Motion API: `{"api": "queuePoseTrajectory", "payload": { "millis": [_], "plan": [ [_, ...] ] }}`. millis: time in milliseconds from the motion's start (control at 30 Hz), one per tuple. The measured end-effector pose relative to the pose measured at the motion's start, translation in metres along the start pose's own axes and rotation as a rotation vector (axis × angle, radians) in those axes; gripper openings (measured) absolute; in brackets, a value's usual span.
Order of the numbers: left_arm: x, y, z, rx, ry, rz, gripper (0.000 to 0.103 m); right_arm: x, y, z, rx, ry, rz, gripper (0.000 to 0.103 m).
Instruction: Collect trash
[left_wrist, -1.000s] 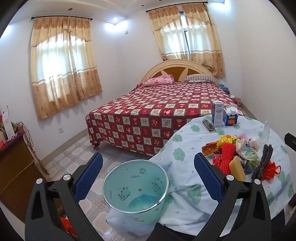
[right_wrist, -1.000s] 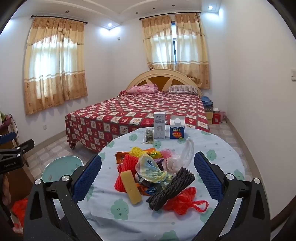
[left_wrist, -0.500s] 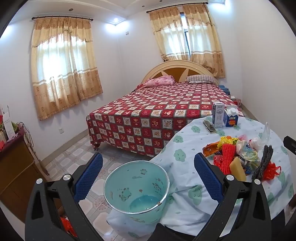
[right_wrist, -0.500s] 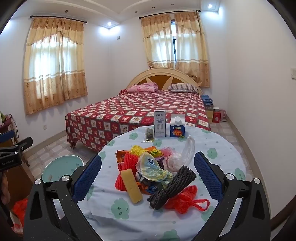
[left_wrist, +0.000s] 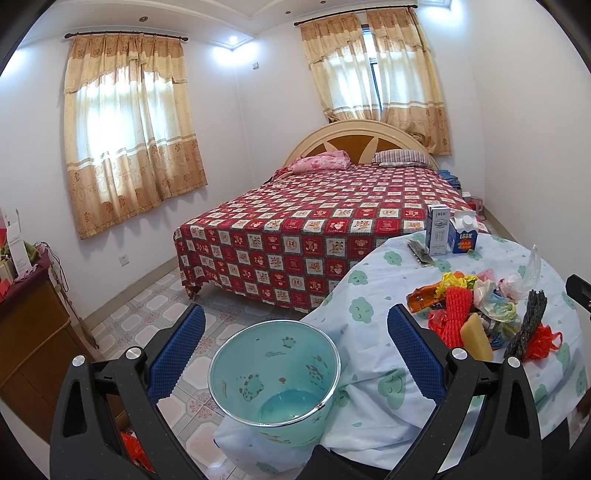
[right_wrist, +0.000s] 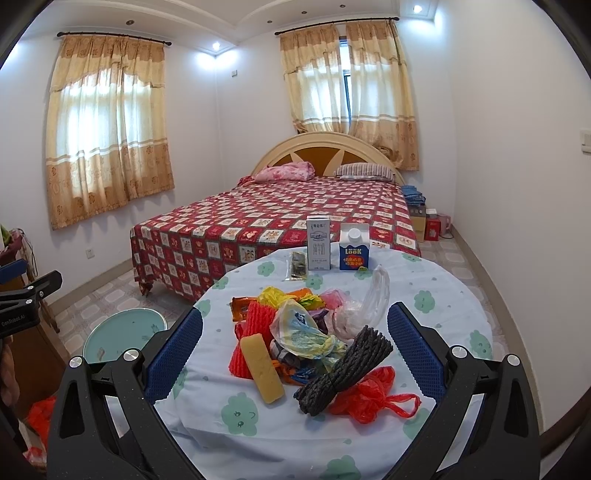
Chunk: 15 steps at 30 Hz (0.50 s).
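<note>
A pile of trash (right_wrist: 306, 332) lies on the round table (right_wrist: 443, 295): red foam net, yellow sponge (right_wrist: 262, 367), black foam net (right_wrist: 345, 369), red plastic bag (right_wrist: 373, 397), crumpled bags and wrappers. My right gripper (right_wrist: 295, 347) is open and empty, just in front of the pile. A teal bin (left_wrist: 275, 373) stands on the floor left of the table; it also shows in the right wrist view (right_wrist: 123, 332). My left gripper (left_wrist: 295, 354) is open and empty above the bin. The pile shows at the right of the left wrist view (left_wrist: 480, 314).
Two cartons (right_wrist: 318, 242) (right_wrist: 354, 247) and a flat dark packet (right_wrist: 297, 264) stand at the table's far edge. A bed with a red checked cover (right_wrist: 277, 218) lies beyond. A wooden cabinet (left_wrist: 26, 332) stands at the left. The floor is tiled.
Both grippers have barely moved; the left view has shifted slightly so the bin sits a little more to the right. Both stay open.
</note>
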<state>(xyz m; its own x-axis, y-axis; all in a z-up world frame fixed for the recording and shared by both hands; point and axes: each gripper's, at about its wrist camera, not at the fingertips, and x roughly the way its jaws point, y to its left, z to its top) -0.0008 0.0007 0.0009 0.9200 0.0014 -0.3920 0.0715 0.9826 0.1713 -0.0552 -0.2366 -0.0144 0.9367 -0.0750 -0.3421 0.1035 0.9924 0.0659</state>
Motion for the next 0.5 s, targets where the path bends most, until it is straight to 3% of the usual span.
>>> {"api": "queuePoseTrajectory", "payload": {
  "millis": [500],
  "plan": [
    [0.0001,-0.0002,-0.0001,0.001,0.0,0.001,0.097,0.0037,0.0002,-0.0056,0.002,0.005,0.002,0.098]
  ]
}}
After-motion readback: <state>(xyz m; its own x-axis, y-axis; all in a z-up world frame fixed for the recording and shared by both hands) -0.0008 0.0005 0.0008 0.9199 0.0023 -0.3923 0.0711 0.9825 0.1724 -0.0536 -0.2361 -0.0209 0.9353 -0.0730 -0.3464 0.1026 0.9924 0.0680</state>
